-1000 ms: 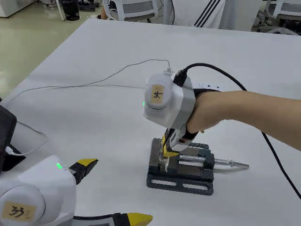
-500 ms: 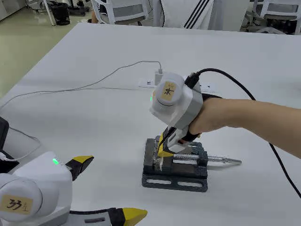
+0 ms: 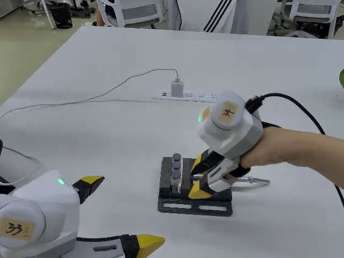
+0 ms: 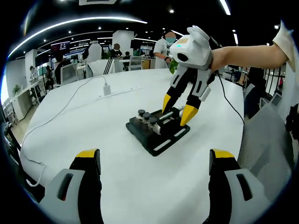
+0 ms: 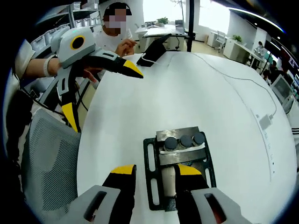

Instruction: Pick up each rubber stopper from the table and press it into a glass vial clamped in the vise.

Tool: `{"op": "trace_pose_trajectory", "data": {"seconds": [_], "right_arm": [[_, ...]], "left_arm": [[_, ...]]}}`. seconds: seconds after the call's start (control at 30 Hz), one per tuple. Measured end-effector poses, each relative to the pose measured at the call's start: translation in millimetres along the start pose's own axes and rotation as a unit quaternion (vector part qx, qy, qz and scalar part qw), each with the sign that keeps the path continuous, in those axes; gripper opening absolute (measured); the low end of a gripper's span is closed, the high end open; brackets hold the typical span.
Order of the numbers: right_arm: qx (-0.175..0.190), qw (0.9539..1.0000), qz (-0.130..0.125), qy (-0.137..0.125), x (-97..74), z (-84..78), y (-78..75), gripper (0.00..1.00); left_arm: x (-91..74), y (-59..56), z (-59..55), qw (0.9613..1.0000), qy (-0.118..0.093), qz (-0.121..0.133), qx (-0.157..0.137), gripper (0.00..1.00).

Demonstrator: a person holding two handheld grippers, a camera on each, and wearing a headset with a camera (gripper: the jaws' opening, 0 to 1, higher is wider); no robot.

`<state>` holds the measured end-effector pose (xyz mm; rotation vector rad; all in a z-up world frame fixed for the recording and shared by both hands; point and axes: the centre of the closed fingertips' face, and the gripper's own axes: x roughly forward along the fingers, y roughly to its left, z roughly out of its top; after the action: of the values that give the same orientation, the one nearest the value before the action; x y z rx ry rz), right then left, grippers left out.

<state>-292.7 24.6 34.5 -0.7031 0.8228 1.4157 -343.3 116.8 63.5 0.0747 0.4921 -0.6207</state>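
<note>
A black vise [image 3: 167,204] stands on the white table and clamps three glass vials [image 3: 176,173] in a row. Each vial carries a dark rubber stopper [image 5: 184,140]. My right gripper [image 3: 197,176] hangs open just right of the vials, above the vise's screw [image 3: 258,181], with nothing between its fingers. In the right gripper view its yellow tips straddle the screw end of the vise [image 5: 152,179]. My left gripper [image 3: 119,214] is open and empty at the near left, well apart from the vise [image 4: 161,140]. The right gripper [image 4: 180,105] shows over the vise in the left gripper view.
A white power strip [image 3: 200,97] with a plugged charger [image 3: 177,87] lies behind the vise, and its cable [image 3: 86,100] runs off left. Chairs [image 3: 137,11] stand past the table's far edge. A mesh chair [image 5: 46,154] is at the near side.
My right gripper has come off the vials and drawn back to the right, jaws now apart, uncovering the stoppered vials. The left gripper has hardly moved. The head camera has shifted.
</note>
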Motion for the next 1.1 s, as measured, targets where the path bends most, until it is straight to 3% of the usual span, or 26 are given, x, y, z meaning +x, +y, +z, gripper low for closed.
{"op": "trace_pose_trajectory", "data": {"seconds": [0.27,0.47,0.6,0.67,0.77,0.9,1.1], "right_arm": [[0.059,0.9958,-0.028,-0.064,-26.7,-21.2,16.2,0.57],[0.106,0.988,-0.063,-0.093,-39.7,-43.9,24.4,0.76],[0.14,0.9779,-0.077,-0.135,-47.1,-56.2,31.6,0.86],[0.169,0.9691,-0.089,-0.156,-50.5,-63.6,31.1,0.92],[0.182,0.9651,-0.103,-0.158,-55.2,-79.1,33.1,0.99],[0.208,0.9552,-0.12,-0.172,-64.6,-93.8,33.4,0.99],[0.227,0.9474,-0.135,-0.18,-71.4,-106.6,34.2,0.99]], "left_arm": [[2.9,-0.6,-1.9,1.0,0.002,-0.008,0.001,0.96],[2.7,2.7,-2.7,0.9999,0.004,-0.01,0.004,0.96],[1.8,4.7,-4.4,0.9999,0.006,-0.011,0.005,0.96],[1.7,4.9,-5.9,0.9999,0.008,-0.011,0.005,0.96],[0.9,5.2,-7.5,0.9999,0.01,-0.011,0.005,0.97],[-1.6,7.1,-12.5,0.9998,0.015,-0.01,0.006,0.97],[-5.7,8.1,-19.2,0.9998,0.021,-0.006,0.001,0.98]]}}
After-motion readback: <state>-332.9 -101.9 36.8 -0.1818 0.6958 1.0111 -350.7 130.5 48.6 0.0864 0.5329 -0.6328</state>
